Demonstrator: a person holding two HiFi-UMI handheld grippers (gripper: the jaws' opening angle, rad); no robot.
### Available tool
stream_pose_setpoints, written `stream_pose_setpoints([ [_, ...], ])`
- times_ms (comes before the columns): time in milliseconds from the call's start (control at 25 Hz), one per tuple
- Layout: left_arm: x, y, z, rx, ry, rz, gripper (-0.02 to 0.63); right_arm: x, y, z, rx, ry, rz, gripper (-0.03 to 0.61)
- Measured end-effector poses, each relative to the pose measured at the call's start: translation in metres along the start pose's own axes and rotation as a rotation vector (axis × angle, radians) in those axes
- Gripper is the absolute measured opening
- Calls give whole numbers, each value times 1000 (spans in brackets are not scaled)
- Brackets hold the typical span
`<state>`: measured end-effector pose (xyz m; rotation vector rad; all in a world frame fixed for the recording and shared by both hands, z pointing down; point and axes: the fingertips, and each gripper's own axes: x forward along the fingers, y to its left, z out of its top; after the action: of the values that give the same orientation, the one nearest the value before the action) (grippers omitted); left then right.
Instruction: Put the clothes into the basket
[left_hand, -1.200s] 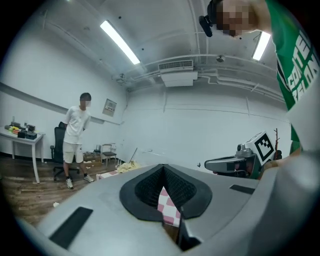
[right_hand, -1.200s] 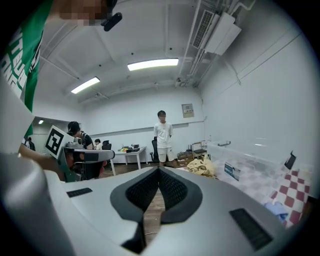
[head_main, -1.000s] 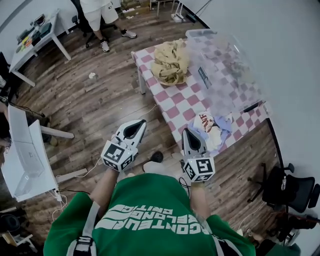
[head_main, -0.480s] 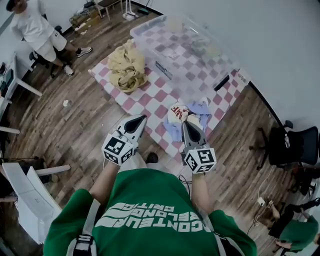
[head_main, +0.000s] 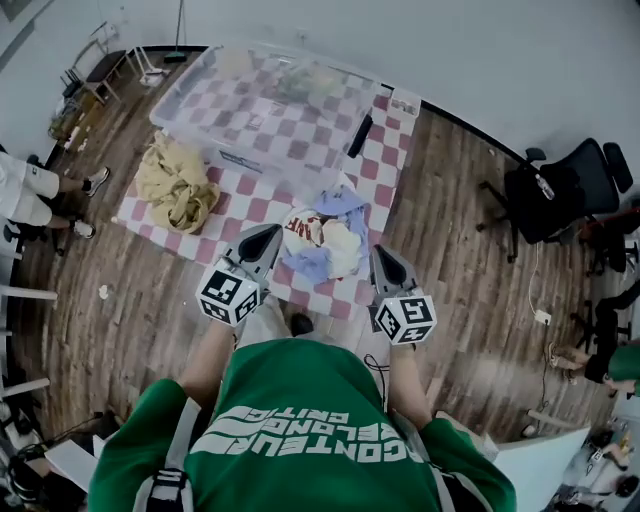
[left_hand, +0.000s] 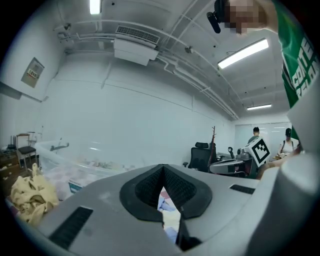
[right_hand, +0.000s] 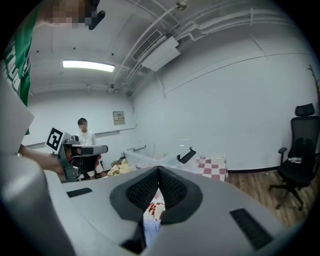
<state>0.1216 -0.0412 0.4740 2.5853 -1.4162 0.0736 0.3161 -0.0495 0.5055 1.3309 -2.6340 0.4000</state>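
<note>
Both claws are closed and empty. The left gripper (head_main: 266, 240) and right gripper (head_main: 381, 258) have their pads pressed together with nothing between them, and each gripper view shows cloth only past the tips, not in the bite.

The mixed clothes pile (head_main: 322, 240), light blue, white and cream, sits at the near edge of the checkered table (head_main: 250, 200), between the two grippers and just ahead of both tips. The left tip is just beside the pile's left edge and the right tip is near its right edge. I judge the left slightly closer, by a small margin. The pile's long axis runs roughly near-to-far.

The clear plastic basket (head_main: 230, 155) is on the far side of the table, beyond the pile and offset left. A tan garment (head_main: 178, 182) lies apart at the table's left end, outside the basket.

Next move, as I read it: jaws must open before any grab, then go forward and down onto the pile and carry it far-left.
</note>
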Motion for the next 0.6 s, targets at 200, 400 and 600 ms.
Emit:
stream_pose_setpoints([
  [200, 36, 1, -5, 9, 26, -100, 3, -11, -34, -12, 49, 4, -134, 8],
  [400, 63, 6, -17, 3, 68, -174, 3, -7, -48, -28, 91, 34, -213, 8],
  [600, 83, 26, -45, -20, 137, -218, 3, 12, -57, -49, 193, 38, -203, 8],
])
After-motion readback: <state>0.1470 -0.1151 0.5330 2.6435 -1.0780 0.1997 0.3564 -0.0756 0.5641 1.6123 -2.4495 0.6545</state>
